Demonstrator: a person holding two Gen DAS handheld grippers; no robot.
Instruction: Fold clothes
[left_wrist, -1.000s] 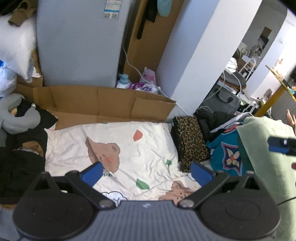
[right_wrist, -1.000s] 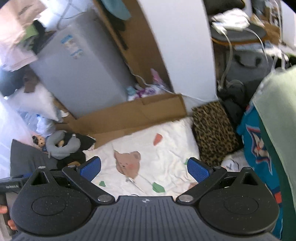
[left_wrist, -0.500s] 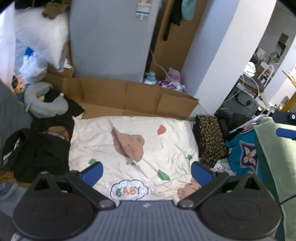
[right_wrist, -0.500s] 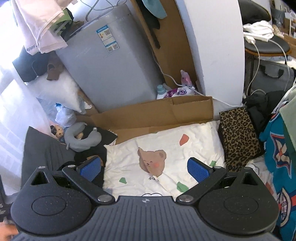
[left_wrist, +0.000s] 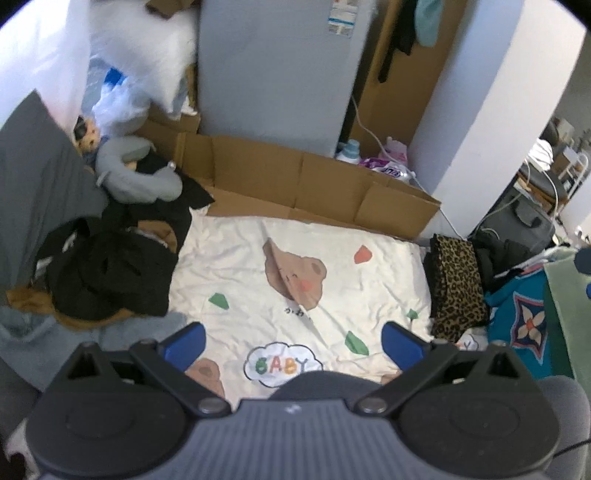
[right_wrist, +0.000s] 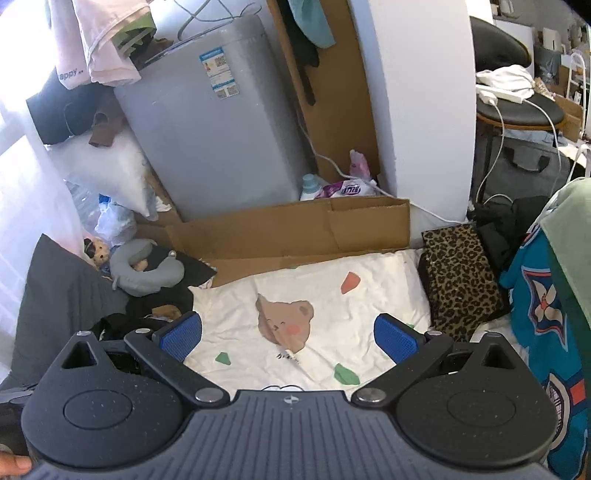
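My left gripper (left_wrist: 293, 341) hangs above the bedding with its blue pads spread wide and nothing between them. My right gripper (right_wrist: 288, 334) is spread the same way — empty too.

Below both lies a cream sheet (left_wrist: 295, 273) printed with a bear, small green and red shapes and a "BABY" cloud; it is wrinkled and bare in the middle. In the left wrist view, a heap of black clothes (left_wrist: 110, 266) sits at 9 o'clock, touching the sheet's edge, with a grey neck pillow (left_wrist: 136, 177) just beyond it at 10 o'clock. A folded leopard-print garment (left_wrist: 456, 284) rests at 3 o'clock against the sheet's other edge, and a teal patterned garment (left_wrist: 524, 325) lies just past it — a pale green cloth (left_wrist: 570, 295) overlaps that at the frame edge.

At 12 o'clock a flattened cardboard box (left_wrist: 303, 184) stands along the sheet's far side, with a grey appliance (left_wrist: 273, 74) behind it. In the right wrist view, a fingertip (right_wrist: 13, 463) shows at 8 o'clock.
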